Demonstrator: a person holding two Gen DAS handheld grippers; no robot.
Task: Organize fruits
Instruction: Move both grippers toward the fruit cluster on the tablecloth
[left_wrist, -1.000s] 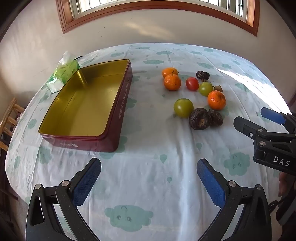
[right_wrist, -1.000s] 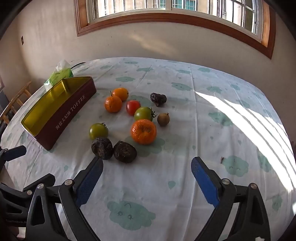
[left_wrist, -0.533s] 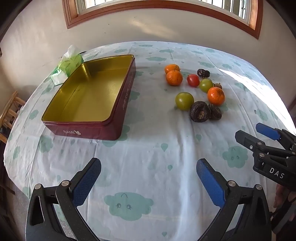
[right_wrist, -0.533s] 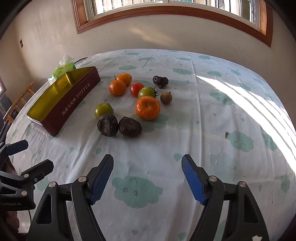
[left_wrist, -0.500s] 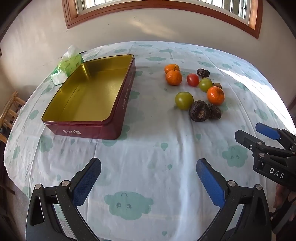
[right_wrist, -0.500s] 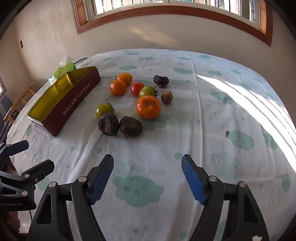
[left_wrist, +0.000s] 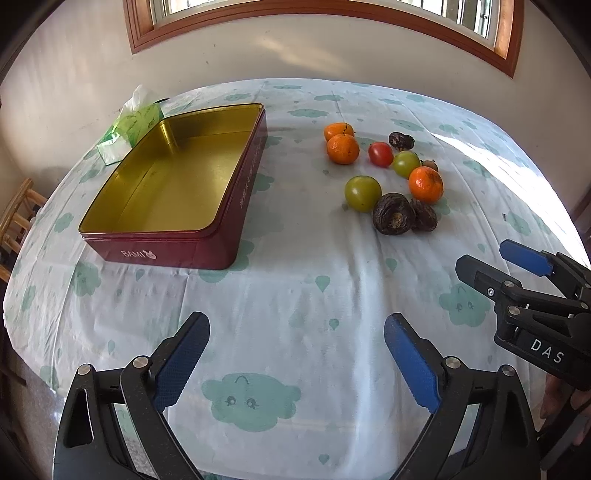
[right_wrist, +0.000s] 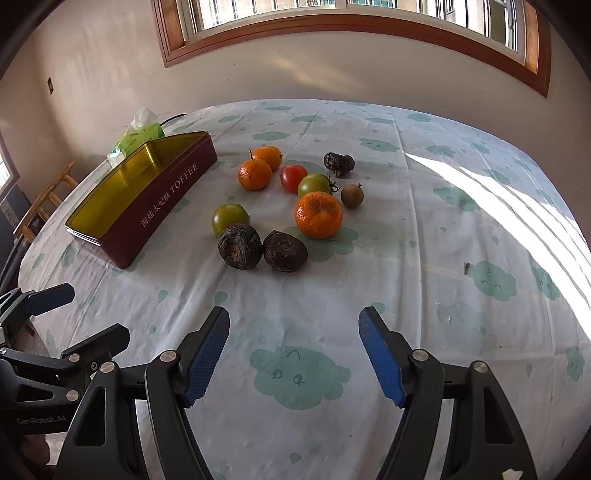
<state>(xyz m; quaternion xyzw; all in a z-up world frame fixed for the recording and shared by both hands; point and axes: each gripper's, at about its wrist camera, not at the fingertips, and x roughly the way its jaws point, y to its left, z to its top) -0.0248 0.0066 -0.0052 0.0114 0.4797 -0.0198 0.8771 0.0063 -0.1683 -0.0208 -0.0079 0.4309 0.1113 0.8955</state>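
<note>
A cluster of fruit lies on the cloud-print tablecloth: oranges (right_wrist: 318, 219), a red tomato (right_wrist: 293, 178), green tomatoes (right_wrist: 229, 218) and dark wrinkled fruits (right_wrist: 240, 246). The cluster also shows in the left wrist view, with an orange (left_wrist: 425, 184) and a dark wrinkled fruit (left_wrist: 393, 219). An empty maroon tin with a gold inside (left_wrist: 177, 184) stands left of the fruit; in the right wrist view the tin (right_wrist: 155, 199) is at the left. My left gripper (left_wrist: 295, 362) is open and empty, near the table's front edge. My right gripper (right_wrist: 295, 354) is open and empty, short of the dark fruits.
A green tissue pack (left_wrist: 129, 125) sits behind the tin. A wooden chair (right_wrist: 44, 199) stands off the table's left side. A small brown speck (right_wrist: 467, 266) lies on the cloth at the right. Wall and window are behind the table.
Both grippers have shifted slightly closer to the table and the fruit looks nearer. The right gripper's jaws narrowed a little from one second ago. Nothing on the table moved.
</note>
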